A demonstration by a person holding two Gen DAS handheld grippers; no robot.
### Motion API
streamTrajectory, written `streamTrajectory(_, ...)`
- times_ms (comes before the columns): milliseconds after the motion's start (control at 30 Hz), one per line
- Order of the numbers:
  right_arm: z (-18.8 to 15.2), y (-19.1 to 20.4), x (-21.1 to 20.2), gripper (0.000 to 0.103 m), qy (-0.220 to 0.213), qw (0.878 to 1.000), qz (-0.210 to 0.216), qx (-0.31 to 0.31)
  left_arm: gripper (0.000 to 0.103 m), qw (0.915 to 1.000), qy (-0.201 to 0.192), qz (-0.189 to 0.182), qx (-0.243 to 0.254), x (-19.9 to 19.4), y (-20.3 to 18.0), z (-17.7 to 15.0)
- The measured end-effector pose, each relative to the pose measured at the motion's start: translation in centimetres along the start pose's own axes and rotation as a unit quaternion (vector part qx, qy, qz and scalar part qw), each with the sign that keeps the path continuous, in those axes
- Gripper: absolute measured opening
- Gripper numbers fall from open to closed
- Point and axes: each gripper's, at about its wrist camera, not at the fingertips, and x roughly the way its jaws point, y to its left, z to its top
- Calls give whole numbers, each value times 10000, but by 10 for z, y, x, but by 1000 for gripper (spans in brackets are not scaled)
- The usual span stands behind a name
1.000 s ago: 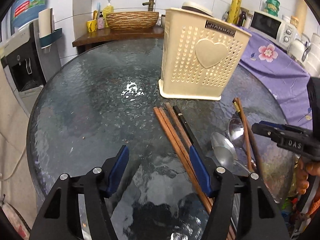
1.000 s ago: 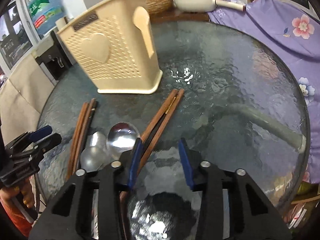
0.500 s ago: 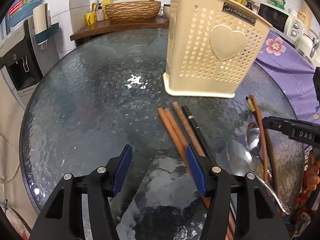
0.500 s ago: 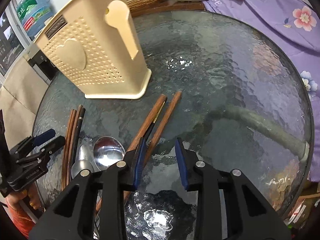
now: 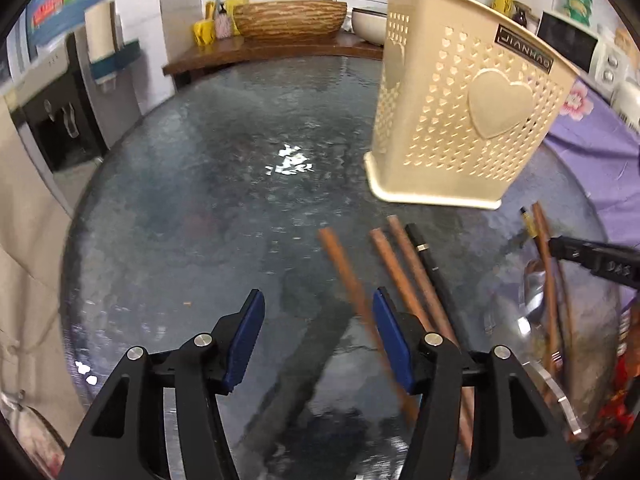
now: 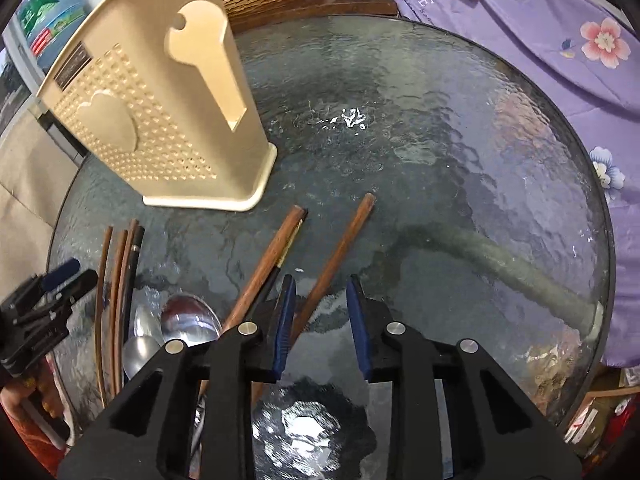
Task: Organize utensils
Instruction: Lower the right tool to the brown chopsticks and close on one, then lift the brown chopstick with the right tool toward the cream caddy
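We find the round glass table [image 5: 180,220] carrying the cream perforated holder [image 5: 460,120] upright toward its far edge. Loose chopsticks and spoons [image 6: 188,320] lie along the near edge, none yet stowed. We judge the step to be the first pick-up, one chopstick per hand. Next, each tool must close squarely on its stick, lift it and tip it into the holder.

Left gripper [image 5: 318,336]: jaws apart, just been narrowing. A blurred chopstick [image 5: 344,268] crosses by its right pad, unclamped.

Right gripper [image 6: 320,320]: jaws narrower, just been closing. A brown chopstick [image 6: 340,244] runs between them, against the left pad, not yet pinched.
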Motion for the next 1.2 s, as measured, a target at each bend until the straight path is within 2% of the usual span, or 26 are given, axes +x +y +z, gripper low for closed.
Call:
streamTrajectory(100,12,-1,6,26,50,9999,-84,27,55,9997,107,134,188,8,-8,9)
streamTrajectory(133,15,-1,7,23,58,9999,-133,37,55,9995,144,174,223,10,-9,11)
streamTrajectory(200,20,-3,11,20,62,9998,-189,87,55,9994,287,113,167,16,-9,13)
streamTrajectory(300,26,-5,15,19,23,9994,-256,225,54,9988,311,315,194,19,-8,14)
streamTrajectory(567,30,7,26,18,-129,9978,-619,209,53,9983,206,545,-94,20,-14,13)
streamTrajectory(667,34,6,30,13,-118,9975,-656,222,45,9981,184,572,-128,18,-18,11)
streamTrajectory(1067,42,-17,36,10,-21,9981,-159,600,11,9980,220,584,88,20,-43,14)
streamTrajectory(1200,43,-19,39,7,-55,9985,-132,522,10,9982,217,555,100,22,-44,17)
